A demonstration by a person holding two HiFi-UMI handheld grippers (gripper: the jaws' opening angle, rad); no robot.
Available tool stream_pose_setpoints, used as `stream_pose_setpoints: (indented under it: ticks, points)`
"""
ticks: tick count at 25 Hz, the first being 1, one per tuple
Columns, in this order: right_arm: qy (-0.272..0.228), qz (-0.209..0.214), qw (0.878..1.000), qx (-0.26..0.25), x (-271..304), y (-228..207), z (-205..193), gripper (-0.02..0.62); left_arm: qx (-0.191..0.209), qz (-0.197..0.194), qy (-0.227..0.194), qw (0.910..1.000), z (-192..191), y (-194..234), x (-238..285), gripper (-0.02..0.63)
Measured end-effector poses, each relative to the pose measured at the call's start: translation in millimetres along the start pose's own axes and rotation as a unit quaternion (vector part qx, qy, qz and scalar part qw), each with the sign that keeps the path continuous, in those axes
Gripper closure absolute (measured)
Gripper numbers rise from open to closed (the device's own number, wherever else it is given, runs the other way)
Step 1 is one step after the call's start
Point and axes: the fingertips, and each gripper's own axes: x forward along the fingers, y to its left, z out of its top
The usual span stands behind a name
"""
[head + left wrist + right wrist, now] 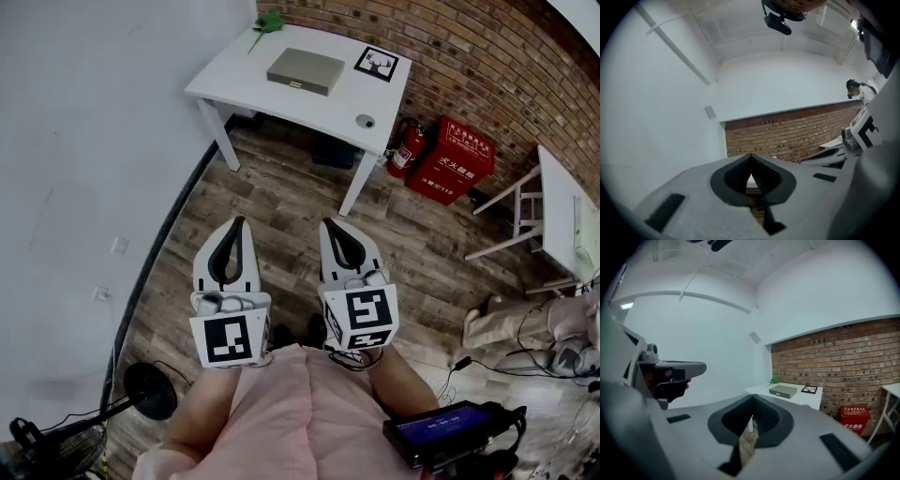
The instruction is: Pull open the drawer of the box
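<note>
Wooden planks cover the floor (281, 202) of a room with a plain white wall on the left and a red brick wall (469, 56) at the far side. Against the brick stands a white rectangular surface (272, 98) on thin white legs. The flat grey box (306, 70) lies on it, about midway along and well away from us. A small pale tab shows on the side of the box that faces us, and we see no gap around it. A green leafy thing (268, 21) lies at the far left corner of the surface. A black-and-white marker card (377, 64) lies just right of the box, and a small round grey object (365, 121) sits near the right front corner. A red fire extinguisher (406, 150) and a red fire cabinet (452, 159) stand on the floor beside the surface, against the brick.

We hold both tools side by side in front of us, over the floor and well short of the surface. The left tool (238, 221) has its jaws pressed together at the tips, with nothing between them. The right tool (325, 223) is likewise closed and empty, and its own view looks past the joined tips toward the surface and the box. Neither tool touches anything.
</note>
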Motion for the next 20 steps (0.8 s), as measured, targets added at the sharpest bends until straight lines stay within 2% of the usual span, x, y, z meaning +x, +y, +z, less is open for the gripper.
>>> stream_pose_setpoints:
  ticks: [8,15,18,19,20]
  points:
    - [0.001,0.008,1.000,0.001,0,-11,-1,0.592,-0.013,0.000,0.014,0.9998,1,-16,6,0.600]
    - [-0.002,0.022,1.000,0.005,4,-22,-3,0.592,-0.008,0.007,0.027,0.9996,-3,-24,14,0.600]
    - [-0.017,0.031,0.999,0.004,7,-28,2,0.591,-0.008,0.016,0.025,0.9995,-3,-28,18,0.598]
    - [-0.023,0.038,0.999,0.006,9,-29,4,0.585,-0.010,0.015,0.023,0.9996,-2,-30,20,0.575]
    - [-0.028,0.045,0.999,0.008,11,-29,5,0.495,-0.013,0.013,0.020,0.9996,-1,-31,22,0.522]
